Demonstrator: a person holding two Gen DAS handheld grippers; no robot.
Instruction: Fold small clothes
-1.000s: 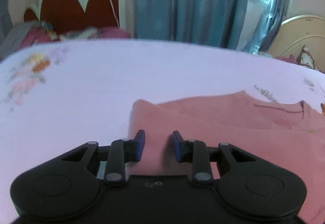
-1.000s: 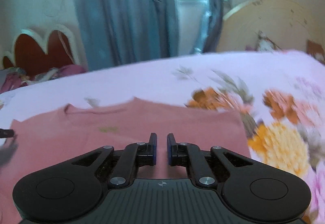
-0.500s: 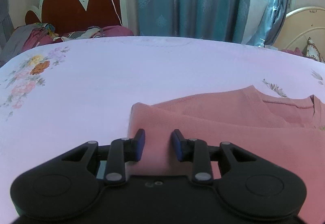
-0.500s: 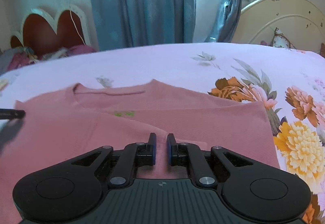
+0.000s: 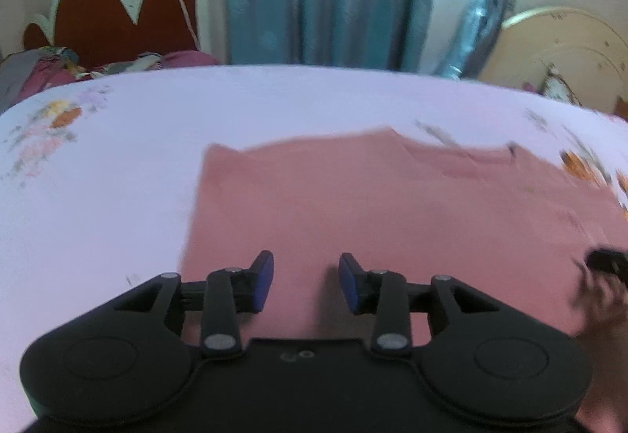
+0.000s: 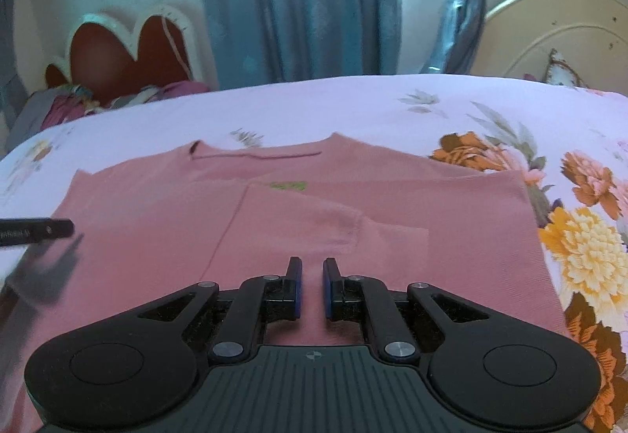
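A pink knit top (image 5: 392,205) lies flat on the floral bedsheet (image 5: 117,166), neckline at the far side, with both sleeves folded in over its front (image 6: 314,221). My left gripper (image 5: 306,282) is open and empty above the top's left part. My right gripper (image 6: 312,286) hovers over the top's middle, its jaws a narrow gap apart with nothing between them. The left gripper's tip shows at the left edge of the right wrist view (image 6: 39,231); the right gripper's tip shows blurred at the right edge of the left wrist view (image 5: 606,262).
A red scalloped headboard (image 5: 121,13) with piled clothes (image 5: 59,68) stands at the far left. Blue curtains (image 6: 298,1) hang behind the bed. A cream headboard (image 6: 561,29) stands at the far right.
Both grippers rose and drew back, so more of the top shows. The left gripper's jaws opened wider. The right gripper's jaws opened slightly.
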